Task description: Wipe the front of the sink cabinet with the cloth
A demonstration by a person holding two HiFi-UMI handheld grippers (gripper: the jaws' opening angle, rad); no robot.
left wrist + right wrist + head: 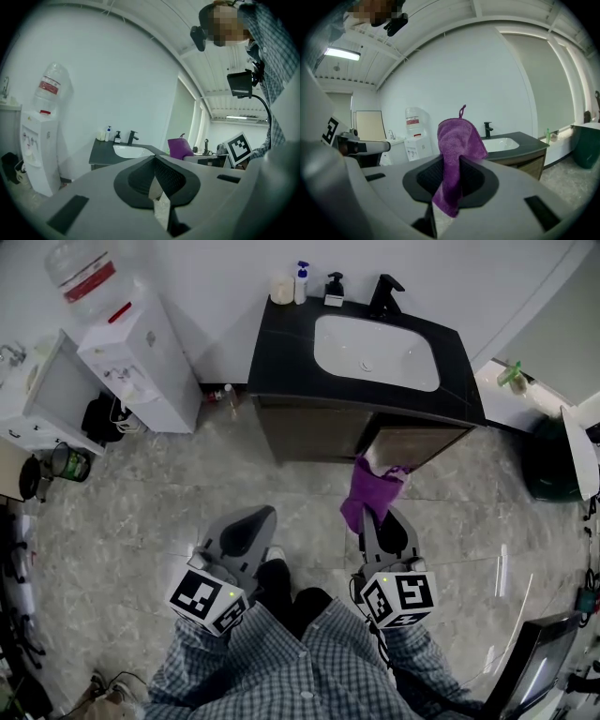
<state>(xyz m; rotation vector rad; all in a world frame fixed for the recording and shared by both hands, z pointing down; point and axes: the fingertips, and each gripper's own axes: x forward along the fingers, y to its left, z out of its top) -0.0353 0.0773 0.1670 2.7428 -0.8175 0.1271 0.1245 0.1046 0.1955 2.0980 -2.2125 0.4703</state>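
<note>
Hold the right gripper (449,164) clamped firmly on the purple cloth (457,140), pinched by its lower part, with the bulk standing up past the jaws. Leave the left gripper (157,176) as is: pads pressed together on nothing, low and off to the side, clear of the work. Not yet at the sink cabinet (319,432), with bare floor (300,493) between, so step in and crouch before reaching. Press the free fold flat against the wooden front, never the jaw tips, which would probably scratch. Wipe from just under the dark countertop (281,343) downward in overlapping passes. Go lightly on the right-hand door (412,442), seemingly ajar and apt to swing under pressure. Ignore the water dispenser (141,362) far left.
</note>
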